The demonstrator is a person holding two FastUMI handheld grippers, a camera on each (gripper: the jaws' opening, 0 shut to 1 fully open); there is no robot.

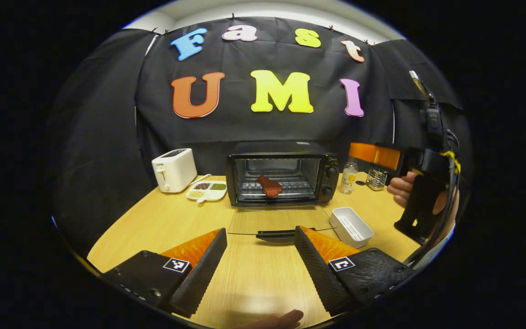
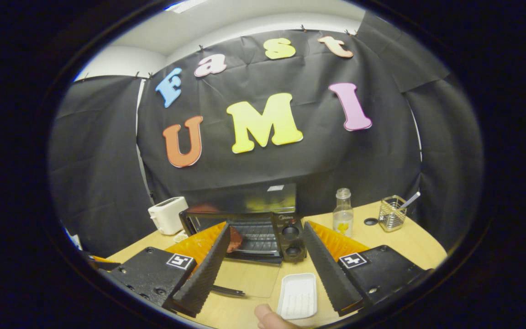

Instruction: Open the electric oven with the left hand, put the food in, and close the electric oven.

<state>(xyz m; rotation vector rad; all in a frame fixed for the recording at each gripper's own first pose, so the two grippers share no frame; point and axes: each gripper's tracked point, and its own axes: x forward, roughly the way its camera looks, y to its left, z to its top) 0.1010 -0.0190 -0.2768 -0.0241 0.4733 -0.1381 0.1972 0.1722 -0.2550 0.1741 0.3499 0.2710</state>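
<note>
The black electric oven (image 1: 283,173) stands at the back of the wooden table with its glass door (image 1: 274,221) folded flat toward me. A reddish-brown piece of food (image 1: 270,186) lies on the oven rack. My left gripper (image 1: 260,235) is open, low over the table just in front of the door's handle (image 1: 276,235). In the right gripper view the oven (image 2: 249,235) and the food (image 2: 234,242) lie ahead. The right gripper (image 2: 263,228) is open and holds nothing, above a white tray (image 2: 297,294). In the left gripper view, the right gripper (image 1: 375,155) shows held high at the right by a hand (image 1: 400,189).
A white toaster (image 1: 174,170) and a divided dish of seeds (image 1: 207,190) stand left of the oven. A clear bottle (image 1: 349,176) and a wire holder (image 1: 376,178) are to its right. The empty white tray (image 1: 350,226) lies beside the open door.
</note>
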